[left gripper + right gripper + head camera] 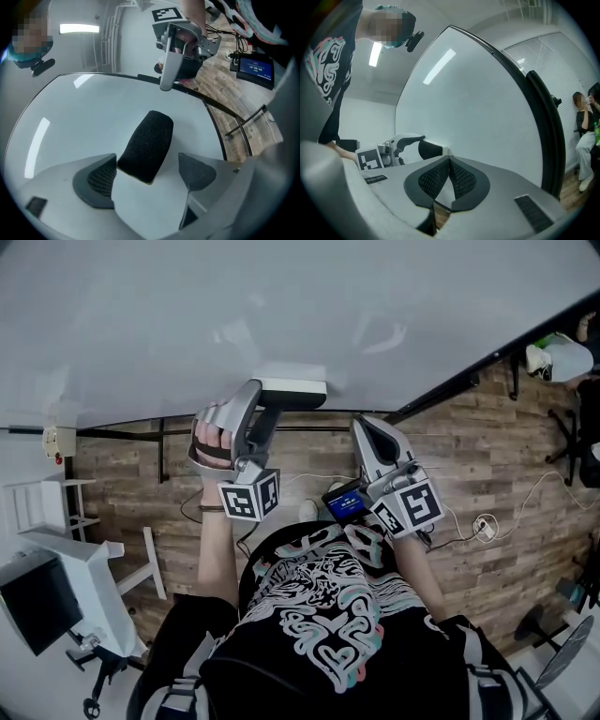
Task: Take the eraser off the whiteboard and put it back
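The eraser [292,390] sits against the whiteboard [187,324] near its lower edge, its white body facing me. In the left gripper view the eraser's [146,143] black felt side lies between the jaws of my left gripper [146,160]. Those jaws stand wide; the left pad is close to the eraser and the right pad is clearly apart from it. In the head view my left gripper [270,401] straddles the eraser. My right gripper [364,426] hovers just to the right of it, off the board's edge. Its pads meet with nothing between them [449,176].
The whiteboard's black frame [450,385] runs along its lower and right edges over a wood floor. A small device with a blue screen [345,502] hangs at my waist. White furniture and a monitor [37,601] stand at left. A seated person [586,136] is at far right.
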Demonstrator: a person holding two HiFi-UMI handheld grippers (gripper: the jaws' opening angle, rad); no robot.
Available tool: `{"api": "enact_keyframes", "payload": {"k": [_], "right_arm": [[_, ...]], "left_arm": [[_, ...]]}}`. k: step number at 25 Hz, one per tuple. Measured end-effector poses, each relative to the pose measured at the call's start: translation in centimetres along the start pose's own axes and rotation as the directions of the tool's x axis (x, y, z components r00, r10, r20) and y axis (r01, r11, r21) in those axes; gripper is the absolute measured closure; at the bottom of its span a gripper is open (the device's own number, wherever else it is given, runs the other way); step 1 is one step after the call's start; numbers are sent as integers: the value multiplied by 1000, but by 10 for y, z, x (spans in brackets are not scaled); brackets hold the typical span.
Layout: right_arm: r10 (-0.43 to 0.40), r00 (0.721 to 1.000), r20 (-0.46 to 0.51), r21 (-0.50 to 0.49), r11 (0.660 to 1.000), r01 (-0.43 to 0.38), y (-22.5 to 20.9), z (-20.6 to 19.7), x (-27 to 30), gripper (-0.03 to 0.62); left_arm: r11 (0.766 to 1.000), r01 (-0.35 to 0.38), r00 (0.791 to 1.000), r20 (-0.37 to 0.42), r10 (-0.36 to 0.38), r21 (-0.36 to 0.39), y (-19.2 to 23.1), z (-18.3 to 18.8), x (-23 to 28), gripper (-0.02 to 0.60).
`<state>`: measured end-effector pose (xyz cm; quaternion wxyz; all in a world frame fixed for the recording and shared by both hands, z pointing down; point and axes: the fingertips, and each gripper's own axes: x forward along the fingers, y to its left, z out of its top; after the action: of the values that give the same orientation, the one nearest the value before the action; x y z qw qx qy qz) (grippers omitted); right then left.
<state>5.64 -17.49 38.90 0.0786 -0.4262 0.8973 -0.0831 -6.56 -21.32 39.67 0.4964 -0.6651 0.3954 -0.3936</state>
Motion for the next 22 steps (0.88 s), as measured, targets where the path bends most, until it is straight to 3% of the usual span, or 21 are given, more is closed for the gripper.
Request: {"api": "enact_keyframes", "payload": {"k": [6,11,14,22], "right_arm": [[-9,1000,-11,4,1000,9,-9,-5,-4,565],[-6,1000,-13,-2,1000,6,-6,-3,-4,565],[-15,1000,-13,-5,1000,15,-7,-3,-7,565],[-44,999,-15,-12,999,44,-11,-4,-13,565]], "left_arm": [[1000,-25,1000,15,25,9,3,2,7,227],[999,-30,999,13,30,30,7,1,14,229],[998,-41,999,14,41,37,10,1,12,268],[999,-35,999,14,34,30,10,0,10,267]]}}
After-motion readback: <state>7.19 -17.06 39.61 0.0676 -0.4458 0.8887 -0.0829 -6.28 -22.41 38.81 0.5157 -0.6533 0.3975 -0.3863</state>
